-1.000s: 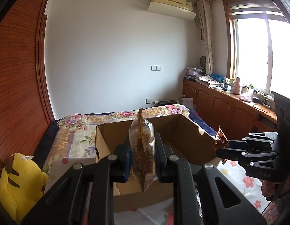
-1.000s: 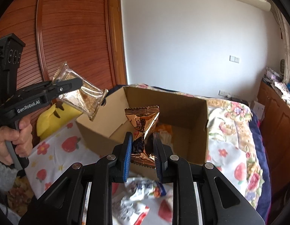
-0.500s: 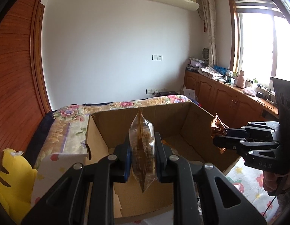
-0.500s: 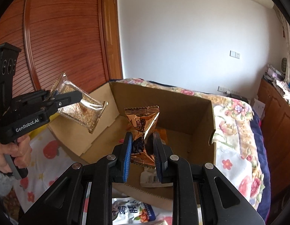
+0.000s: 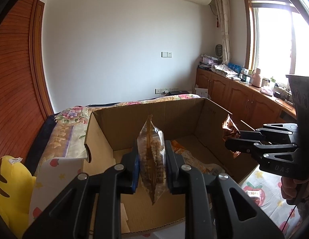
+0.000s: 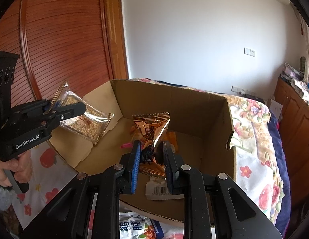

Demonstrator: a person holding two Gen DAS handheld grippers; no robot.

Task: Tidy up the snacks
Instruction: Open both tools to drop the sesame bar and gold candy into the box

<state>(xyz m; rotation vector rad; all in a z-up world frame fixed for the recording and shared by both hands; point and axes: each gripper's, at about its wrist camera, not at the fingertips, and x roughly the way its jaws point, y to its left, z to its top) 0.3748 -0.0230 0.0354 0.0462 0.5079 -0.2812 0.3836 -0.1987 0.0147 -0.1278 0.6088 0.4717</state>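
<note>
Left gripper clamps clear packet, held upright above cardboard box. Right gripper clamps copper wrapper above same box. Loose snacks lie inside box, on bed.

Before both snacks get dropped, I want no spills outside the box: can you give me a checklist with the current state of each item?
1. Left gripper clamped on the clear grain-bar packet: ok.
2. Right gripper clamped on the copper foil packet: ok.
3. Clear packet over the open cardboard box: ok in the left wrist view; the right wrist view shows it near the left wall.
4. Foil packet over the box interior: ok.
5. Room on the box floor among snacks already inside: ok.
6. Grippers apart from each other: ok.
</note>
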